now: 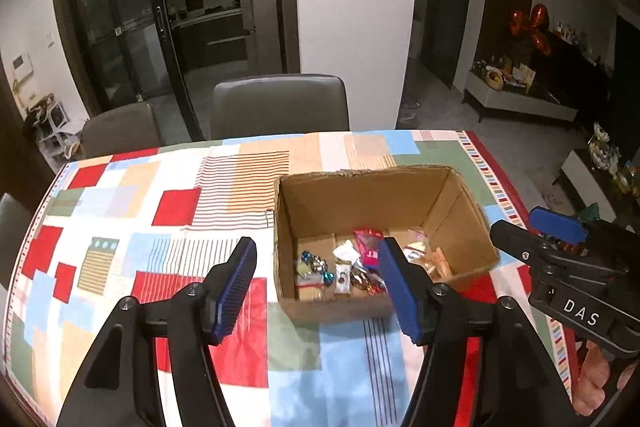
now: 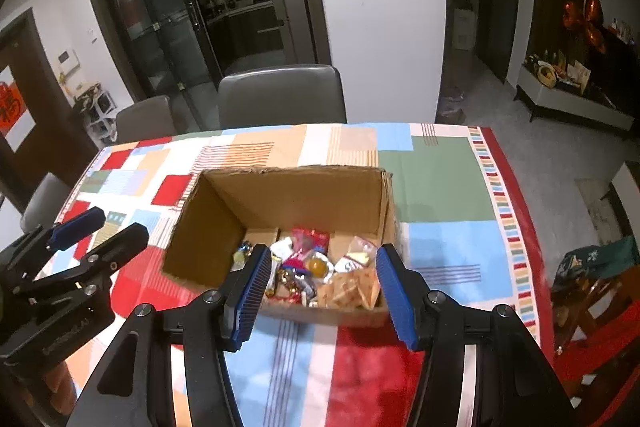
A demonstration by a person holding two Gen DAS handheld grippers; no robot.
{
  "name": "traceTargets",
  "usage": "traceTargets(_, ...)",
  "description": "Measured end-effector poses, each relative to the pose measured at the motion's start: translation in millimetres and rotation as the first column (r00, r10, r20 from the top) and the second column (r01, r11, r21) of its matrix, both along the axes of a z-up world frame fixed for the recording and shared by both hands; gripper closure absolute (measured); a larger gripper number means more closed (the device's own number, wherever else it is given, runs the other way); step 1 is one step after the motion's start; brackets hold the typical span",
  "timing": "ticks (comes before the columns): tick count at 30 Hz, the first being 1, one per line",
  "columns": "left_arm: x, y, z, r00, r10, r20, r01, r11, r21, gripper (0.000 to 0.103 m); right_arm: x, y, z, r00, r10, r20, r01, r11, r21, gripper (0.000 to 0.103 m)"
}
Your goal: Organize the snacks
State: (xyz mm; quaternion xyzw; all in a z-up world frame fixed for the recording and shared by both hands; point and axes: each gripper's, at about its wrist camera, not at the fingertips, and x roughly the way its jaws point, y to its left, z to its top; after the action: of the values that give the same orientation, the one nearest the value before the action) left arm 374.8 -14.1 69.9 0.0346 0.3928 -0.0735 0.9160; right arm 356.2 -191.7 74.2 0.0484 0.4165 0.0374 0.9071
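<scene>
Both grippers [image 1: 318, 291] [image 2: 320, 295] half-open, empty.

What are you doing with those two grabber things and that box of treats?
A person holds a grabber in each hand over a table with a patchwork cloth. The snacks lie together in the bottom of the open cardboard box. The left gripper and the right gripper are both open and hold nothing, in front of the box.

One cardboard box [image 2: 208, 227] stands on the counter [image 2: 440, 187], holding a heap of wrapped snacks [image 2: 316, 267], roughly ten, too jumbled for an exact count. Two tools show: left tool [image 1: 316, 287], right tool [image 2: 322, 291]. Three chairs [image 2: 280, 95] stand along the far edge.
</scene>
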Motion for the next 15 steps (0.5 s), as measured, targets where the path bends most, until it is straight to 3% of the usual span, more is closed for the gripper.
traceTargets(3, -19.5, 3.3, 5.2, 1.0, -0.005, 0.023, 0.005, 1.0, -0.011, 0.033, -15.8, 2.9, 6.9, 1.0, 0.0, 0.018, 0.0, 1.0, -0.009, 0.035)
traceTargets(10, -70.5, 13.4, 15.3, 0.995, 0.0, 0.104, 0.002, 1.0, -0.017, 0.02, -64.3, 5.4, 18.7, 0.998, 0.008, 0.066, -0.007, 1.0, -0.024, 0.034)
traceTargets(15, -114.8, 20.0, 18.3, 0.984, 0.003, 0.181, -0.002, 1.0, -0.005, 0.009, -109.2, 4.3, 22.7, 0.991, -0.006, 0.134, 0.013, 0.999, -0.047, 0.023)
